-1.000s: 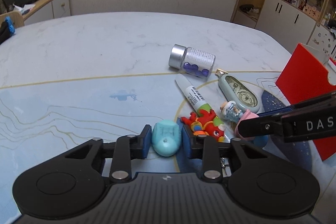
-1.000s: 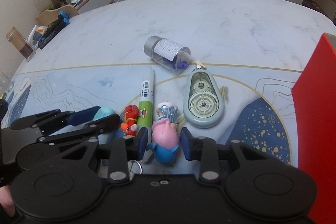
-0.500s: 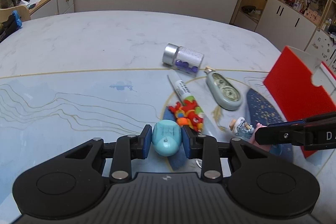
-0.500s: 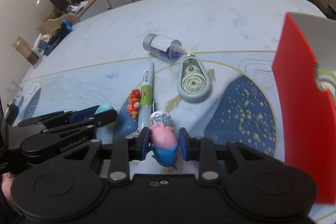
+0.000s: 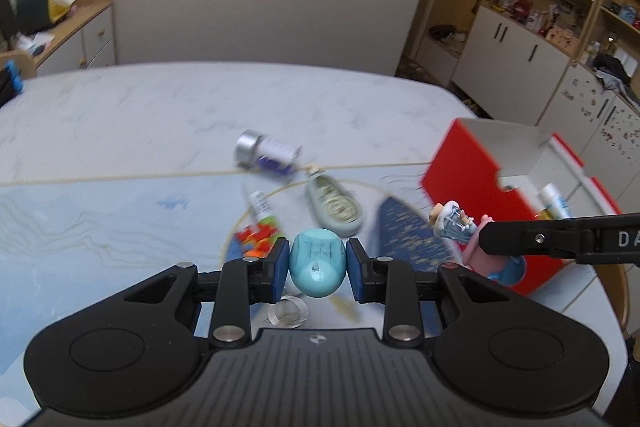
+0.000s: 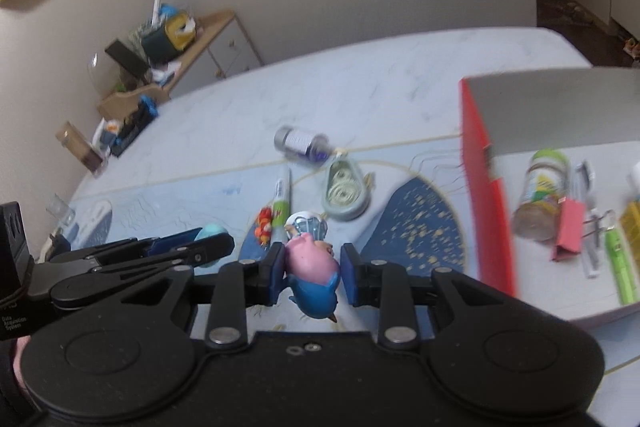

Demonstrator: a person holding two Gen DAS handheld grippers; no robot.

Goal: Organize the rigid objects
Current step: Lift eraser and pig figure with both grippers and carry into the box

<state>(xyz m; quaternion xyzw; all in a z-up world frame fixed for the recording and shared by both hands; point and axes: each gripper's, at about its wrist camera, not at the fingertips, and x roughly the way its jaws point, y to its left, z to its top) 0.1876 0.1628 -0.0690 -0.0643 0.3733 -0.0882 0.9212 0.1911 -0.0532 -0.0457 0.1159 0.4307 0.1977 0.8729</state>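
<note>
Both tools lifted off table (image 5: pixel 120 115) | pig figure (image 6: pixel 310 273) nearly upright

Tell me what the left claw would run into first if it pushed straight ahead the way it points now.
Probably the grey-green tape dispenser: it lies on the mat just beyond the left claw, which is shut on the turquoise toy. Motion blur leaves depth uncertain, so the claw might meet bare mat short of it.

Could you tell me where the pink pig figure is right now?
The right tool grips the pink pig figure, above the mat and left of the red box.
</note>
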